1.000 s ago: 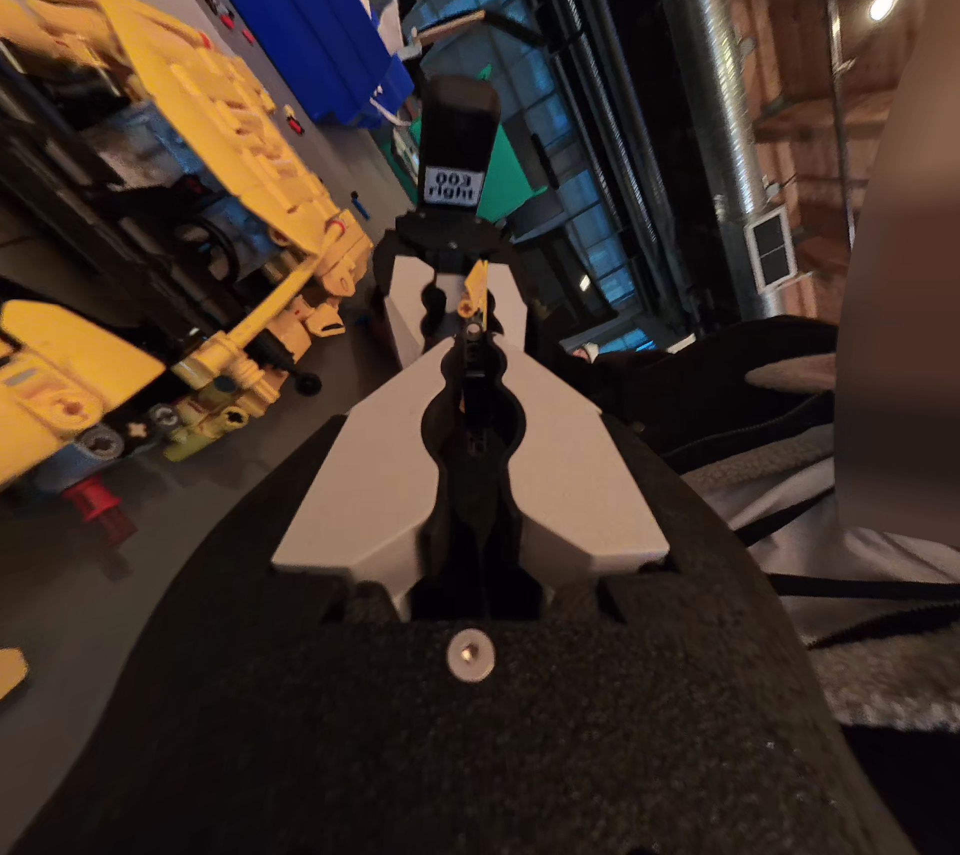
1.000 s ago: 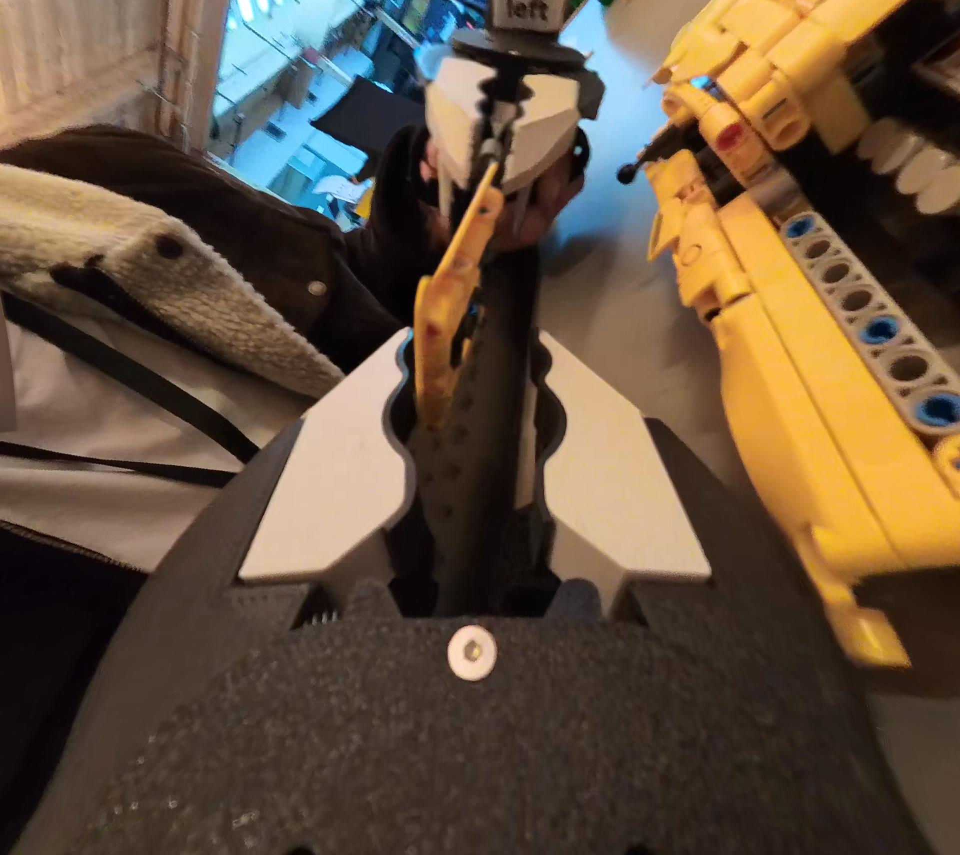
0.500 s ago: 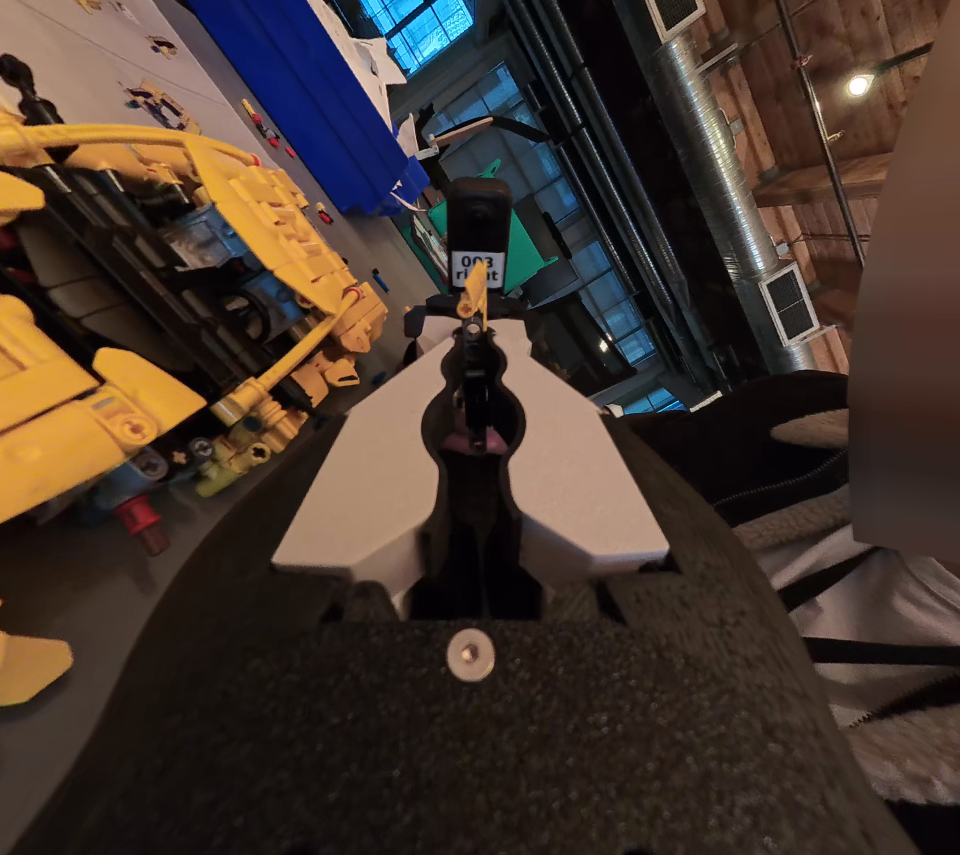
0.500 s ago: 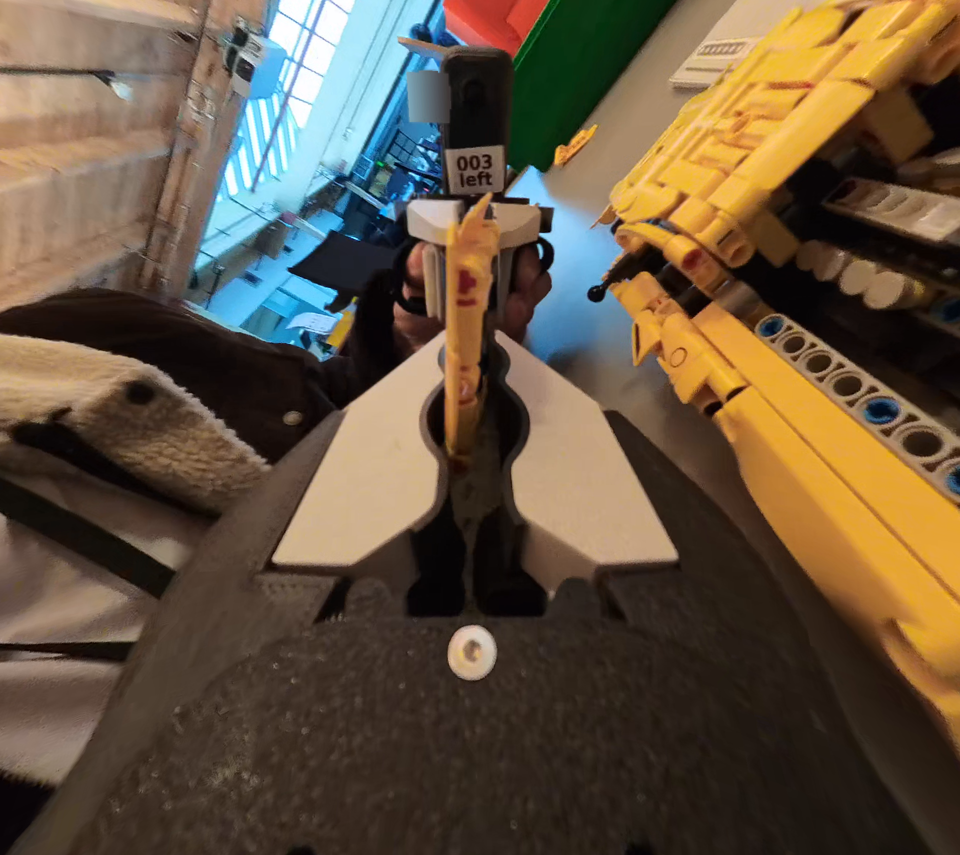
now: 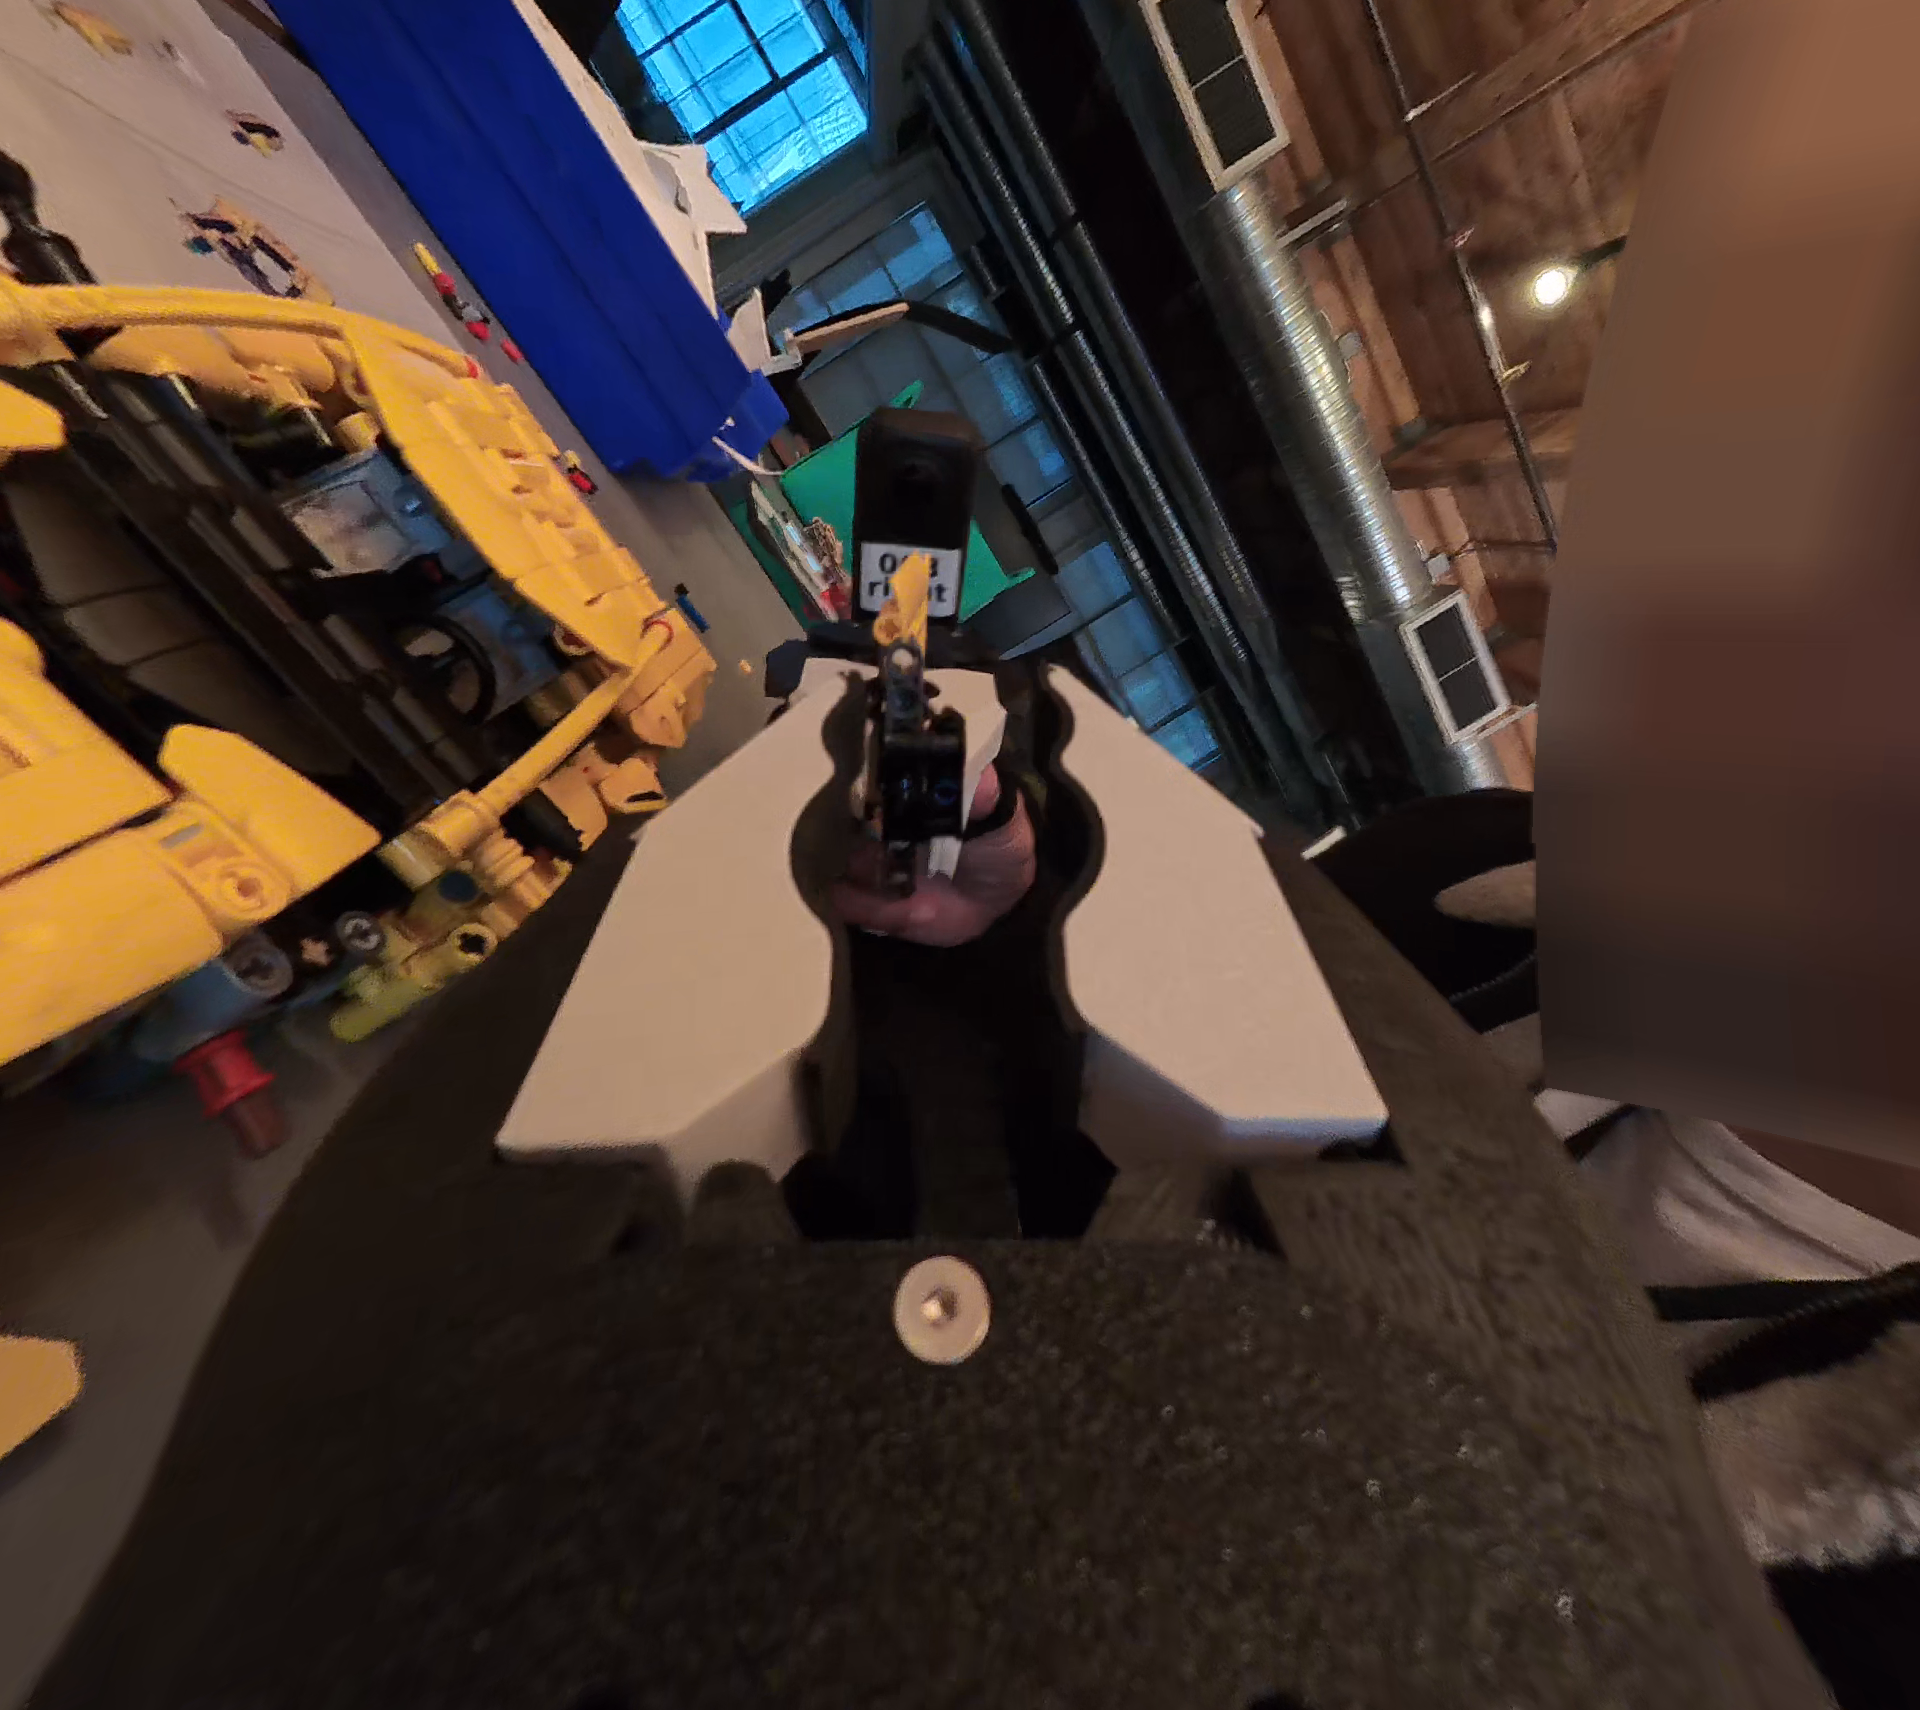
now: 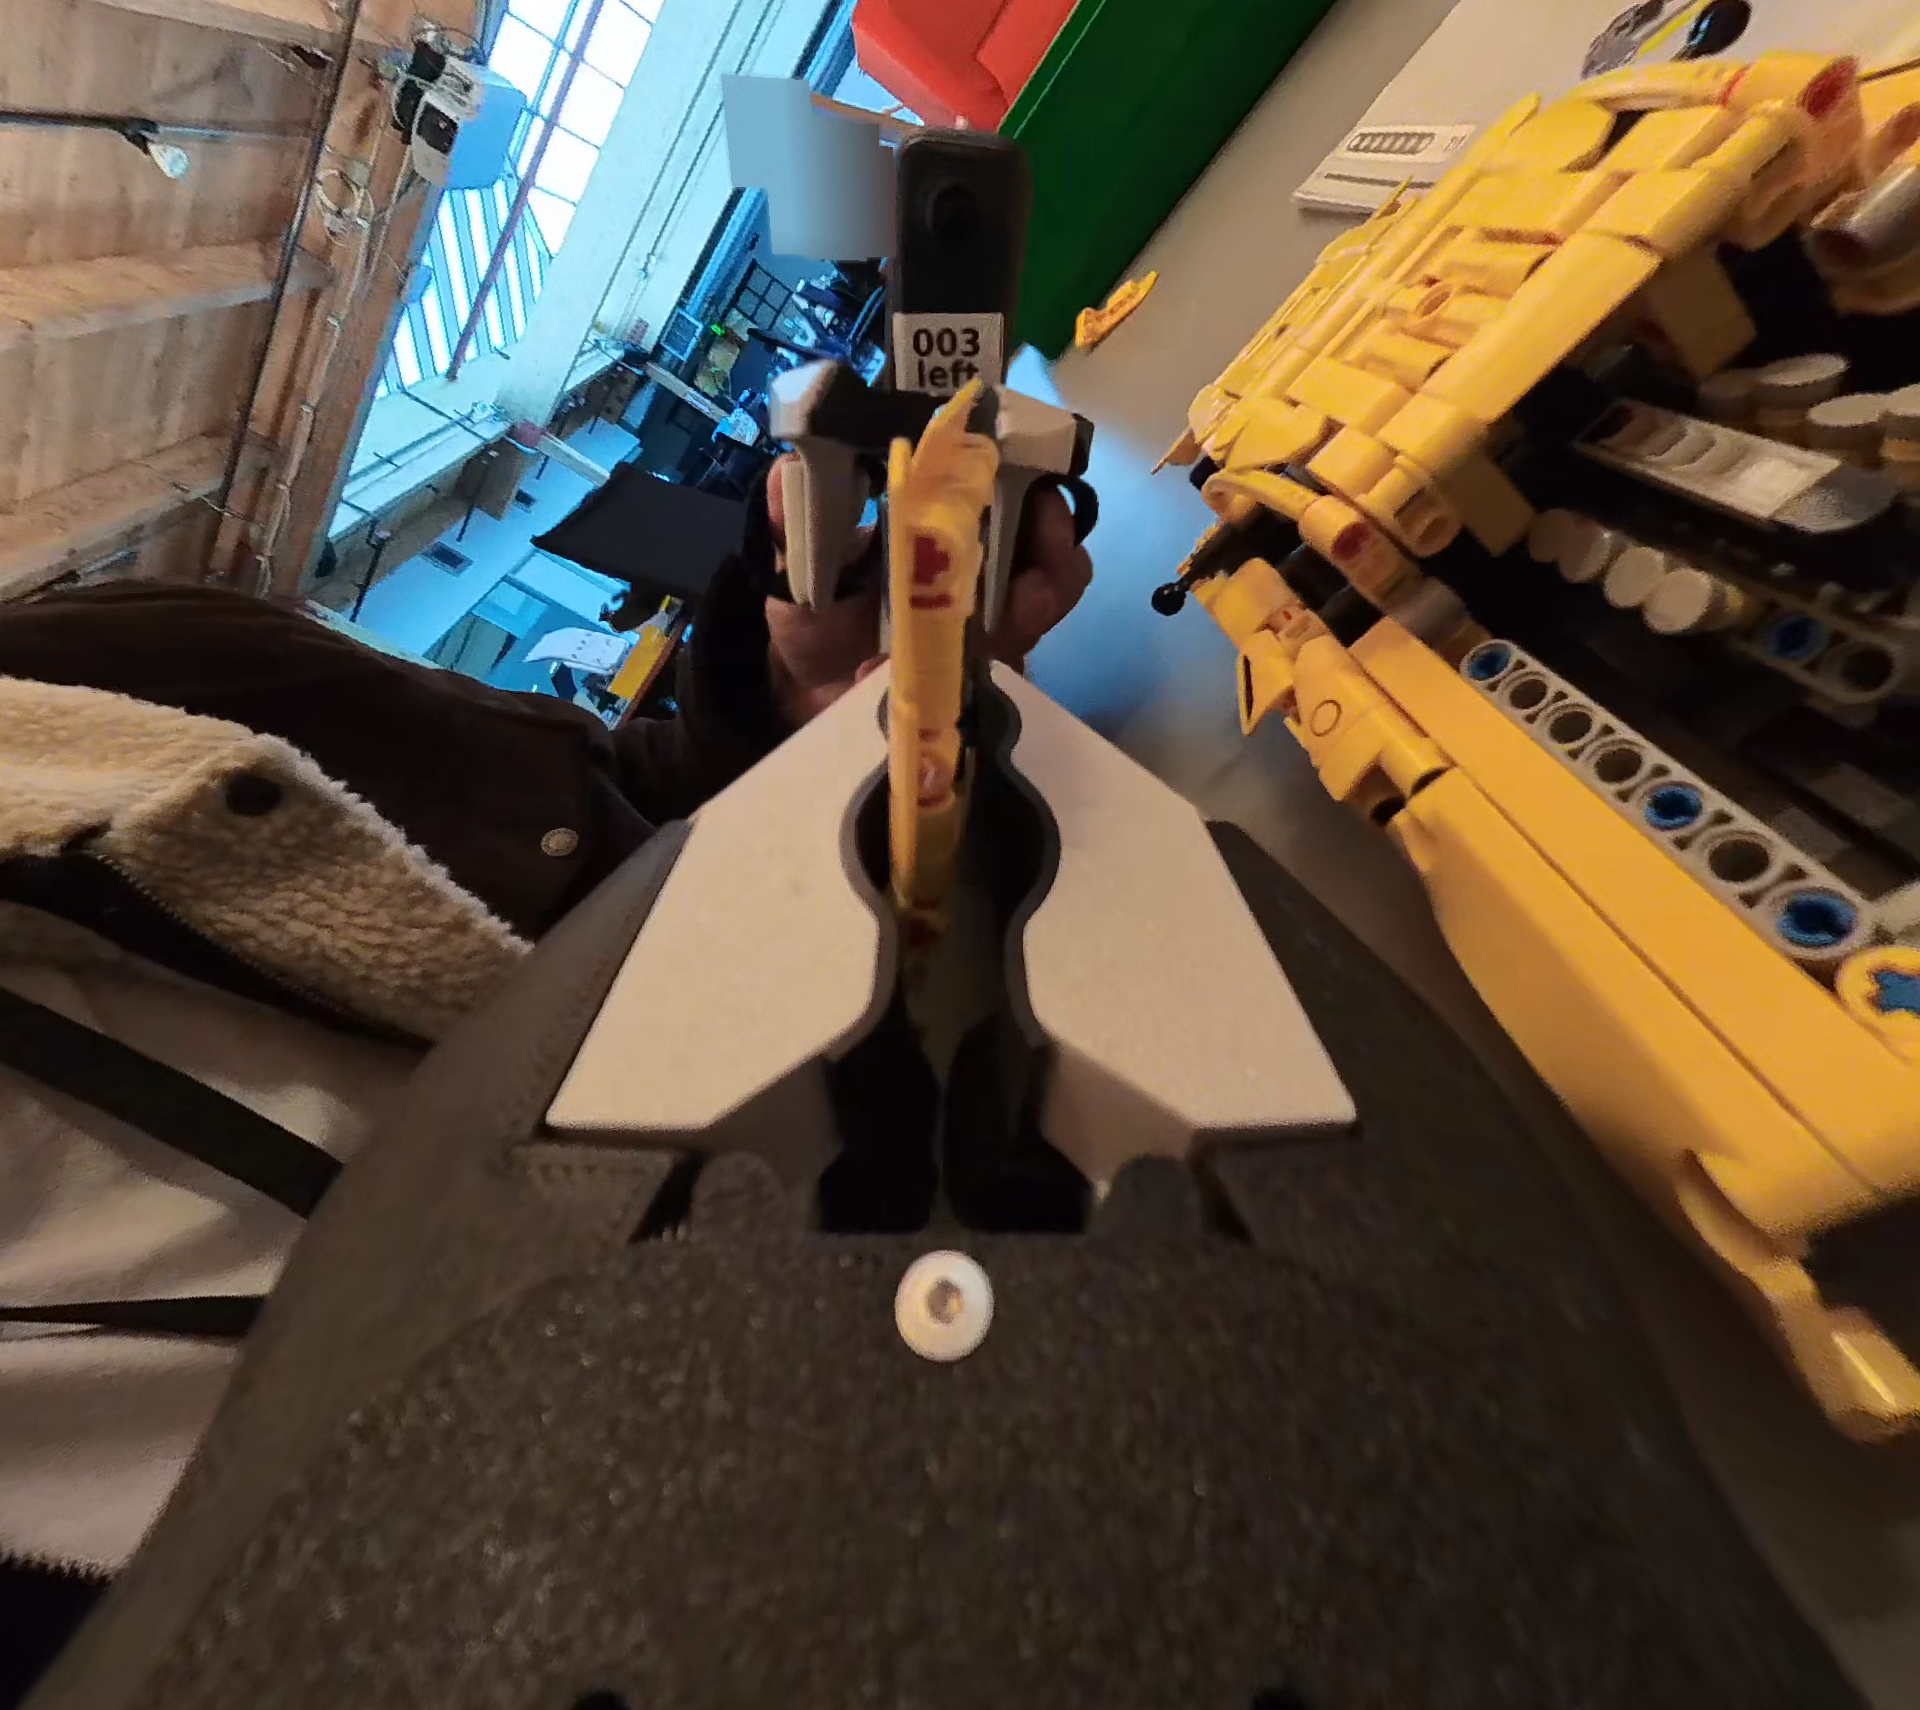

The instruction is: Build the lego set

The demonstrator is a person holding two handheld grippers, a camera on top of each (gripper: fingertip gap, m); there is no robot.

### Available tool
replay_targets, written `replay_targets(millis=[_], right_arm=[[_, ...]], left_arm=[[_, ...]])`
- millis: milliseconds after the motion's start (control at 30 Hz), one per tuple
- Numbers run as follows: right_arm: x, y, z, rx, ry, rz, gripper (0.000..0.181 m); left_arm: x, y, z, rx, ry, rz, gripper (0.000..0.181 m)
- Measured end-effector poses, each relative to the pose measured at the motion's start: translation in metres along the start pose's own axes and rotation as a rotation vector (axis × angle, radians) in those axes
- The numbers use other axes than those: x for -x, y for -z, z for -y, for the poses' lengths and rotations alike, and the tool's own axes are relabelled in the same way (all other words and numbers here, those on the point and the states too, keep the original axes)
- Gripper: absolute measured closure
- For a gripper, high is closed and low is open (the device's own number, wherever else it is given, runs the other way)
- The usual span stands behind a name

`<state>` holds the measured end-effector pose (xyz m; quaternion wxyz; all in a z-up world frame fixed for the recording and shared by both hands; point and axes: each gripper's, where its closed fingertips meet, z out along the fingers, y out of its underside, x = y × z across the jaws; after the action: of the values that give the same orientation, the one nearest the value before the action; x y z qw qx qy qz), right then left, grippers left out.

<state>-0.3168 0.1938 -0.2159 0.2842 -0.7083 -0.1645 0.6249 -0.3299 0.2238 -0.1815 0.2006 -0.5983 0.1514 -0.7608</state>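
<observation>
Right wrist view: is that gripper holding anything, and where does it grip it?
Yes. The right gripper is shut on a long yellow piece, pinching its lower part; the upper end sticks out beyond the fingertips.

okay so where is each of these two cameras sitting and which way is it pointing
Left wrist view: sits behind the left gripper, whose fingers stand apart, facing the right gripper, which holds a yellow and black lego piece; the person's hand shows beyond.
Right wrist view: sits behind the right gripper, shut on the yellow and black lego piece, facing the open left gripper; a hand and a jacket sleeve show.
Both views share the grippers, the piece and the yellow lego vehicle beside them.
</observation>
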Motion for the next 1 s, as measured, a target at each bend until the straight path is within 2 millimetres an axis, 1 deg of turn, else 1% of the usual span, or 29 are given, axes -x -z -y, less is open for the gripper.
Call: replay_targets(millis=[67, 167, 267, 333, 500, 567, 600, 767, 833, 1000], right_arm=[[0.001, 0.003, 0.003, -0.013, -0.002, 0.007, 0.173], [0.003, 0.007, 0.007, -0.036, -0.019, 0.028, 0.174], [0.007, 0.010, 0.009, -0.046, -0.029, 0.050, 0.173], [0.008, 0.011, 0.010, -0.053, -0.022, 0.045, 0.173], [0.008, 0.009, 0.006, -0.027, -0.017, 0.037, 0.173], [0.008, 0.009, 0.005, -0.019, -0.014, 0.033, 0.173], [0.008, 0.009, 0.005, -0.022, -0.012, 0.033, 0.174], [0.007, 0.008, 0.004, -0.013, 0.000, 0.021, 0.174], [0.006, 0.007, 0.003, -0.004, 0.026, 0.000, 0.173], [0.002, 0.005, 0.000, 0.023, 0.110, -0.088, 0.172]], left_arm=[[0.002, 0.000, -0.005, 0.037, -0.046, 0.027, 0.156], [0.003, -0.001, -0.015, 0.103, -0.120, 0.056, 0.159], [0.003, -0.008, -0.035, 0.218, -0.183, 0.065, 0.159], [0.003, -0.012, -0.045, 0.276, -0.202, 0.067, 0.159], [0.004, -0.012, -0.043, 0.270, -0.195, 0.076, 0.162], [0.003, -0.011, -0.044, 0.272, -0.193, 0.075, 0.172], [0.003, -0.011, -0.044, 0.272, -0.194, 0.076, 0.173], [0.004, -0.010, -0.045, 0.282, -0.175, 0.079, 0.174], [0.005, -0.009, -0.045, 0.285, -0.167, 0.087, 0.174], [0.010, -0.006, -0.047, 0.292, -0.085, 0.086, 0.175]])
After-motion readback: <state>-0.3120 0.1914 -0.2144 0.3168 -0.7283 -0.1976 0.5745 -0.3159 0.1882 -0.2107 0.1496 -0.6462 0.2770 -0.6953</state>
